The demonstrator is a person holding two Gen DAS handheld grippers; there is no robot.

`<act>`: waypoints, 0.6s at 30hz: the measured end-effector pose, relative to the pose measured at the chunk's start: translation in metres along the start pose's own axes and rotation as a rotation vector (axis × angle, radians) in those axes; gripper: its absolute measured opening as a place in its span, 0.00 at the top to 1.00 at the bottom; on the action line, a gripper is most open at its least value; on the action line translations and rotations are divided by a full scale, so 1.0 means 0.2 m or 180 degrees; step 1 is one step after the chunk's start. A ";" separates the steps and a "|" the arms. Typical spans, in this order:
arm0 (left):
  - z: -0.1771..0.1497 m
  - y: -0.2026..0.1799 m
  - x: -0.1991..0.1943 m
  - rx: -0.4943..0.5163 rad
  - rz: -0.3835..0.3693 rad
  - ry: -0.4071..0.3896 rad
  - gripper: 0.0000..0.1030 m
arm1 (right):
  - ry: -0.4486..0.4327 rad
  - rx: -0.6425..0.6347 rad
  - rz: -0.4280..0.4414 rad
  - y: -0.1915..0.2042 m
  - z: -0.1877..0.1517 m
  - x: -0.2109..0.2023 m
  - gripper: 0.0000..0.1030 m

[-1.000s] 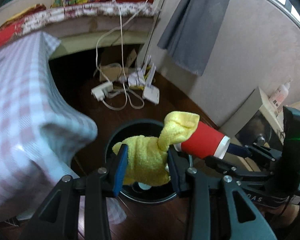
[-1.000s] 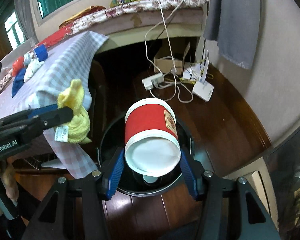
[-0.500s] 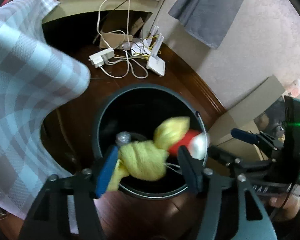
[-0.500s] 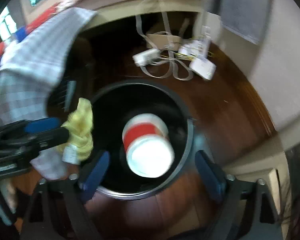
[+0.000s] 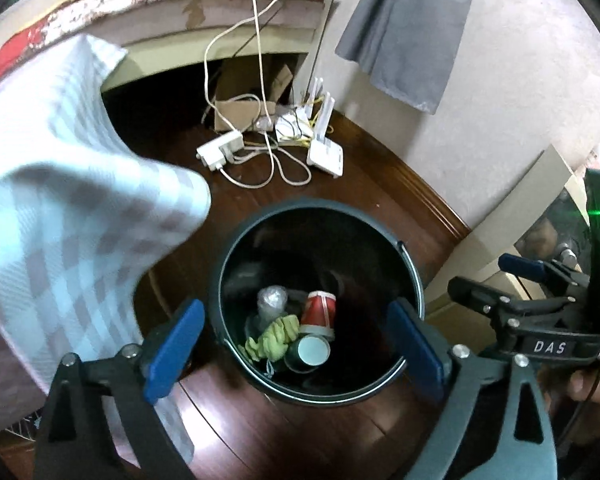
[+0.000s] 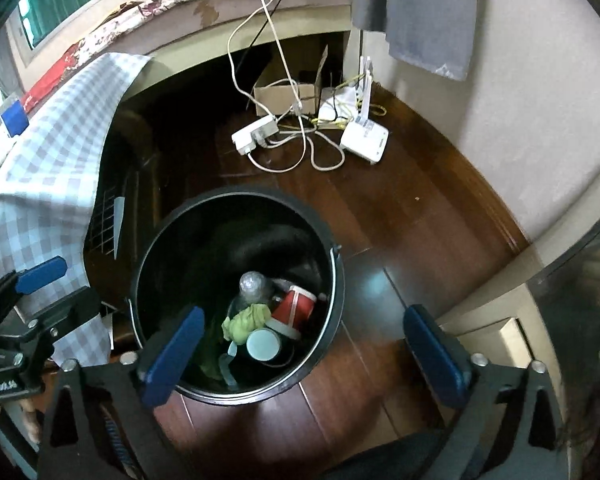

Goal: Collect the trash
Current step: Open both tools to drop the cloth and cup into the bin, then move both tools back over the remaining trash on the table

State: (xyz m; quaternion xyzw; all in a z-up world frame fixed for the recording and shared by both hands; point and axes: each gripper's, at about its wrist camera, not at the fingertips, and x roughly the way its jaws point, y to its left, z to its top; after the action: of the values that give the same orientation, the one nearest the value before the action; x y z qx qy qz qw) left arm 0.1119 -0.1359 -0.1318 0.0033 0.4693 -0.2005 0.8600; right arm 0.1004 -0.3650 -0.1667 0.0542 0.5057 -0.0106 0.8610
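Trash is seen lying in the black bin while both tools are held above it with fingers spread.

At the bin's bottom a red paper cup is seen on its side, touching a yellow cloth to its left, with a clear plastic bottle at the far side and a dark cup with a pale inside at the near side. The bin is set on the dark wooden floor, just right of a checked cloth draped over the bench. The left tool is held wide apart and empty over the bin's near rim. The right tool is likewise held wide apart, gripping nothing. Cables and a white router are seen on the floor at the far side.
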 end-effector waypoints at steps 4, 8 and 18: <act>0.03 -0.01 -0.04 0.0015 0.0055 -0.0057 0.08 | -0.0053 -0.0031 0.0003 0.02 0.02 -0.05 0.01; 0.05 -0.04 -0.11 0.0048 0.0085 -0.0139 0.08 | -0.0122 -0.0083 0.0019 0.04 0.03 -0.13 0.01; 0.11 0.10 -0.39 -0.0029 0.0343 -0.0500 0.07 | -0.0432 -0.0291 0.0110 0.19 0.16 -0.36 0.01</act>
State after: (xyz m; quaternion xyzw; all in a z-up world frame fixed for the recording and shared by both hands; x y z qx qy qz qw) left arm 0.0989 -0.0957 -0.0601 0.0089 0.4005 -0.1514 0.9037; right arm 0.0962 -0.3325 -0.0860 0.0226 0.4451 0.0237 0.8949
